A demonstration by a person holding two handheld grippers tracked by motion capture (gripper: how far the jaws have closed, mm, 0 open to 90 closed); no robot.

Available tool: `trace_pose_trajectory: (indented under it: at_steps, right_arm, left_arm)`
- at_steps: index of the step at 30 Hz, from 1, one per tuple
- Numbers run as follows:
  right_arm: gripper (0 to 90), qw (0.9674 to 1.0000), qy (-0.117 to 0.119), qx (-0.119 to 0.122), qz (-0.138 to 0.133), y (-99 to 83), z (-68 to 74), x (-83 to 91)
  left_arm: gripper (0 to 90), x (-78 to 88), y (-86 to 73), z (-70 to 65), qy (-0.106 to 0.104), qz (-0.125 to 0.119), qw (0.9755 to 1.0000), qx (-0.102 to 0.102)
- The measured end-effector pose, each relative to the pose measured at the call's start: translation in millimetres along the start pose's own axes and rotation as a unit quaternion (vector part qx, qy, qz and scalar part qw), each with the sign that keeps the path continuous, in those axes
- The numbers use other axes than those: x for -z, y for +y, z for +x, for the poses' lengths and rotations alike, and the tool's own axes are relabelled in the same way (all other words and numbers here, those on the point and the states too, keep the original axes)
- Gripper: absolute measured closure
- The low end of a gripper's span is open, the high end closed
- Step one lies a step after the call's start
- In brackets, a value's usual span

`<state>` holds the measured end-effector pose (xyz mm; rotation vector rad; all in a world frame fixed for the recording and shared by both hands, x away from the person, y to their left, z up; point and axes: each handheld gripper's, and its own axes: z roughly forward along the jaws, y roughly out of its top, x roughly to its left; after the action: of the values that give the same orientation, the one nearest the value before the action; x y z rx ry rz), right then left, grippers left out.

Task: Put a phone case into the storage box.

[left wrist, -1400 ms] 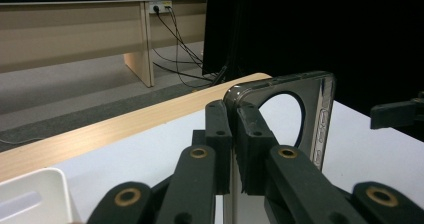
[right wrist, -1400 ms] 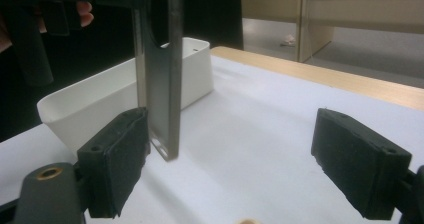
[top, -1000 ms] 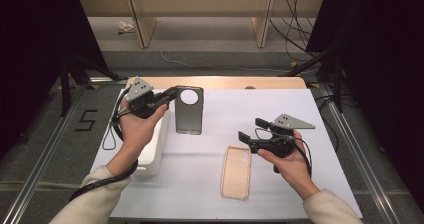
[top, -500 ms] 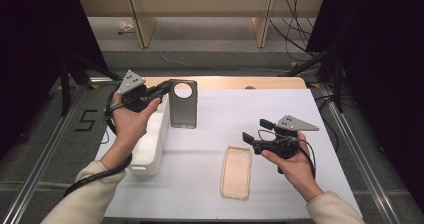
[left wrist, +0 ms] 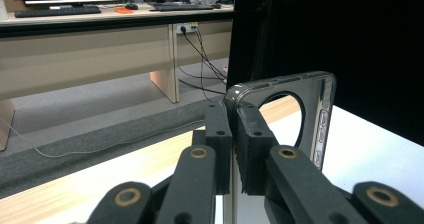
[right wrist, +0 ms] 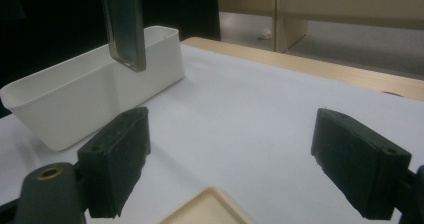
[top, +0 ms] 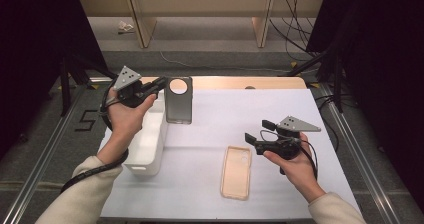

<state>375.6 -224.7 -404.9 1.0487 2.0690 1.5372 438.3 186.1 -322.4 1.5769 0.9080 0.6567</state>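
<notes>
A dark translucent phone case (top: 179,100) with a round camera hole hangs in the air beside the white bin (top: 148,139). My left gripper (top: 161,83) is shut on its top corner; in the left gripper view the pads (left wrist: 220,134) clamp the case's edge (left wrist: 280,86). A beige phone case (top: 236,172) lies flat on the white table cover. My right gripper (top: 257,133) hovers open just right of it, nothing between its jaws. In the right gripper view the dark case (right wrist: 125,24) dangles over the bin (right wrist: 85,91) and the beige case's corner (right wrist: 205,209) lies below my right gripper (right wrist: 230,169).
The table's wooden far edge (top: 240,82) borders a grey floor with cables. Metal rails run along both sides of the table. Black stands (top: 330,54) rise at the right rear. Wooden furniture legs (top: 140,19) stand beyond the table.
My left gripper has lifted the dark case off the table and carried it up and toward the far end of the bin. The right gripper has drifted slightly right.
</notes>
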Motion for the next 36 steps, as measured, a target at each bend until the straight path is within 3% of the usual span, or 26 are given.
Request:
trace_pose_trajectory:
  at_steps: [24,36]
  right_arm:
    - [17.0,1.0000,0.001,-0.005,0.005,-4.2,-1.1,1.8]
    - [17.0,1.0000,0.000,-0.005,0.007,-5.6,-1.5,2.8]
  left_arm:
    - [84.7,0.4,12.4,28.4,0.017,-0.004,0.9999,0.000]
    - [84.7,-1.8,17.7,43.9,0.035,-0.004,0.9994,-0.002]
